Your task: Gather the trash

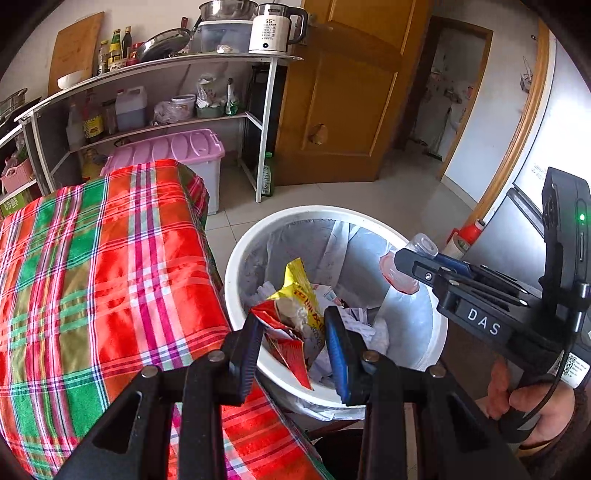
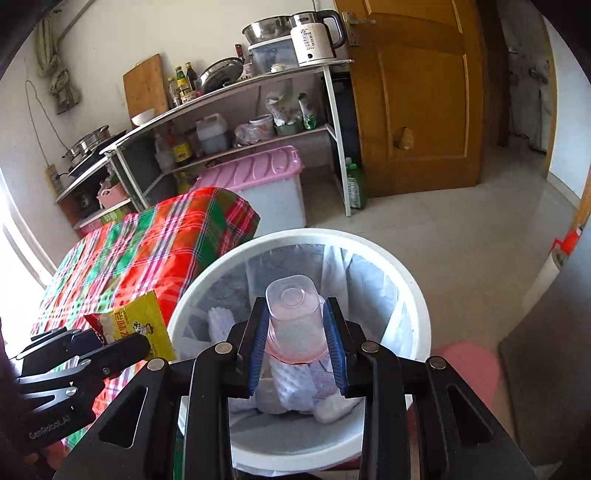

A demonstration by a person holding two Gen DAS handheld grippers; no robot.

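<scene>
Two hand-held grippers hang over a round white plastic trash bin (image 1: pixel 236 266) lined with a pale bag, each carrying a piece of rubbish. On the body of the right hand-held gripper (image 1: pixel 402 264) the white letters "DAS" can be read in the left wrist view, and a small white sticker with a code sits near the bare hand (image 1: pixel 532 410) wrapped around its handle; a green light glows on the black box mounted above it. On the left hand-held gripper (image 1: pixel 295 343) the right wrist view shows the words "GenRobot.AI". Its jaws are drawn nearly together, pinching a crumpled yellow and red foil snack wrapper (image 1: pixel 295 299) printed with red characters and a small cartoon figure; the wrapper hangs just past the fingertips, above the bin's near rim and beside the red and green plaid cloth (image 1: pixel 110 258) to that gripper's left. The right one tilts downward with its blue pads partway apart, clamped on a clear plastic cup with a pink rim (image 2: pixel 295 317), held bottom-forward directly over the bin's open mouth. Beyond both, a white electric kettle (image 1: pixel 271 31) on a shelf reads "55".
</scene>
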